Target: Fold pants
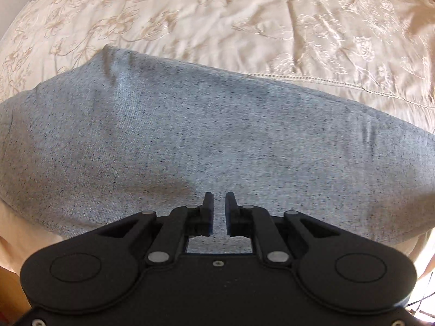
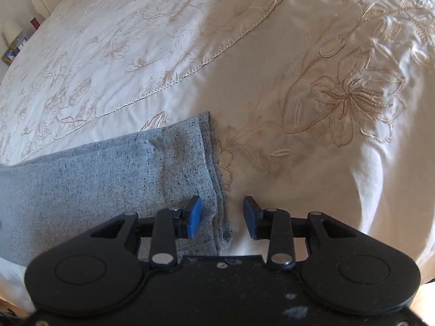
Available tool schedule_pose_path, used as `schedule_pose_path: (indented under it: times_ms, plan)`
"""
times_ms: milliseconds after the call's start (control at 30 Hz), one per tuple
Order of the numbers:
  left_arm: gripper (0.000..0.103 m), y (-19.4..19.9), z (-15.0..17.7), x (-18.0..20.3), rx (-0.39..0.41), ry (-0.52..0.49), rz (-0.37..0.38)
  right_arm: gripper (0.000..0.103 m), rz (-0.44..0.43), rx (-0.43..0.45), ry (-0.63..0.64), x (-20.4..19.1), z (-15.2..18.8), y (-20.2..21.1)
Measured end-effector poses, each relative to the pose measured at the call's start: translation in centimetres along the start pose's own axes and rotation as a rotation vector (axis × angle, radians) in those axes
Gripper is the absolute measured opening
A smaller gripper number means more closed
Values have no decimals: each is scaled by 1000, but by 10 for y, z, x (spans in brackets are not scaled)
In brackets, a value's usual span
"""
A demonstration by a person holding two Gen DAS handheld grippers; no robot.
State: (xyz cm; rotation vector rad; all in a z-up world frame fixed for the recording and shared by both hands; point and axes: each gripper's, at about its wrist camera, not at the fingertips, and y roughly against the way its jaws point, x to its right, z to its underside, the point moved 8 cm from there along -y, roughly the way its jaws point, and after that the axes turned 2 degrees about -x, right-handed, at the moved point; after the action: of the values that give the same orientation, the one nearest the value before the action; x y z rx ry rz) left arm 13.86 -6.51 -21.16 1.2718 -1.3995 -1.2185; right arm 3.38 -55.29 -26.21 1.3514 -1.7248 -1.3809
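Grey speckled pants (image 1: 204,135) lie flat across a cream embroidered bedspread (image 1: 244,13). In the left wrist view my left gripper (image 1: 219,201) hovers over the near part of the pants, its black fingers a narrow gap apart with nothing between them. In the right wrist view the leg end with its hem (image 2: 209,163) lies at centre left. My right gripper (image 2: 223,212) is open with blue pads, and the hem's near corner lies between the fingers.
The bedspread (image 2: 299,95) spreads in all directions, with a stitched seam (image 2: 217,51) running diagonally. A bedside table with a lamp (image 2: 12,31) stands at the far left. Bare floor shows at the lower left corner (image 1: 8,285).
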Motion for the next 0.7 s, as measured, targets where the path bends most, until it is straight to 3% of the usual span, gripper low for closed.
schedule_pose_path:
  times_ms: [100,233,300,333,500,700]
  plan:
    - [16,0,-2,16,-5,-42,-6,41,-117,-46,16,1,-13,-17]
    - [16,0,-6,38,-11,-103,10,43,-204,-81,-11,2,-25,-30]
    - [16,-1,-10,54,-8,-130,23,32,-262,-84,-55,7,-26,-29]
    - [16,-1,-11,62,-8,-140,37,7,-282,-95,-78,9,-25,-28]
    - [16,-16,-35,108,17,-207,95,7,-275,-23,-78,-4,-21,9]
    - [15,-60,-80,147,39,-265,78,7,-221,34,-57,-24,-24,47]
